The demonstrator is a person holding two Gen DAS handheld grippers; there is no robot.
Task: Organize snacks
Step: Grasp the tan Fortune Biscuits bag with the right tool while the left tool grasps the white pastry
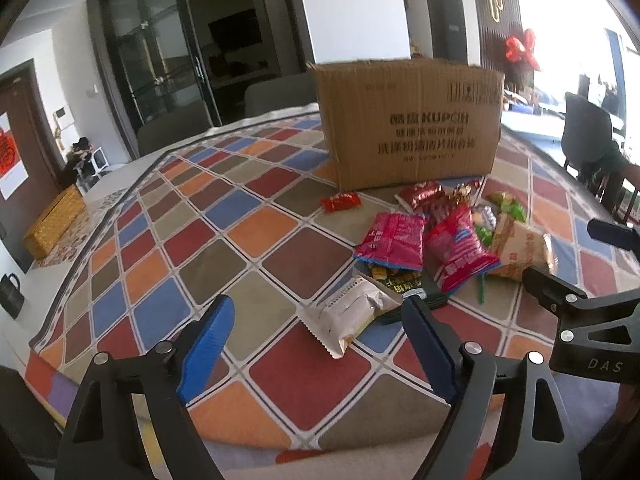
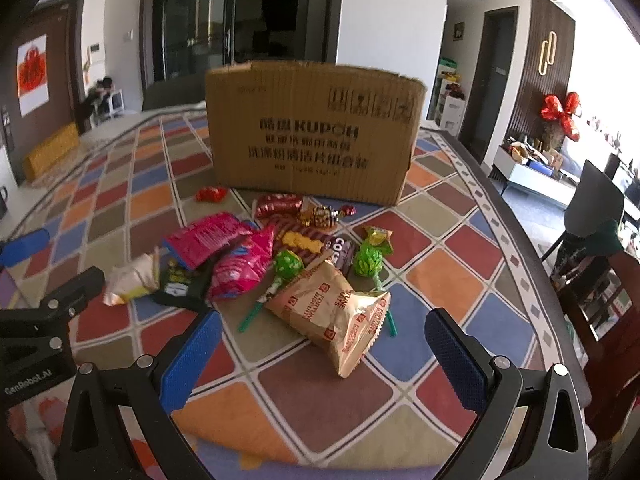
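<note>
A heap of snack packets lies on the checked tablecloth (image 1: 256,216) in front of an upright cardboard box (image 1: 412,120) (image 2: 312,132). My left gripper (image 1: 320,342) is open, its blue pads either side of a silver-white packet (image 1: 348,316) without touching it. My right gripper (image 2: 324,356) is open too, straddling the near end of a brown biscuit bag (image 2: 332,312). Behind these lie two pink bags (image 2: 208,240) (image 2: 240,268), two green lollipops (image 2: 288,264) (image 2: 368,260), a dark packet (image 2: 180,284) and a small red packet (image 1: 342,202) near the box.
The left view shows a yellow tissue box (image 1: 52,220) and a black mug (image 1: 10,296) at the table's far left edge. Dark chairs (image 2: 596,200) stand along the right side. My right gripper (image 1: 580,260) shows at the left view's right edge.
</note>
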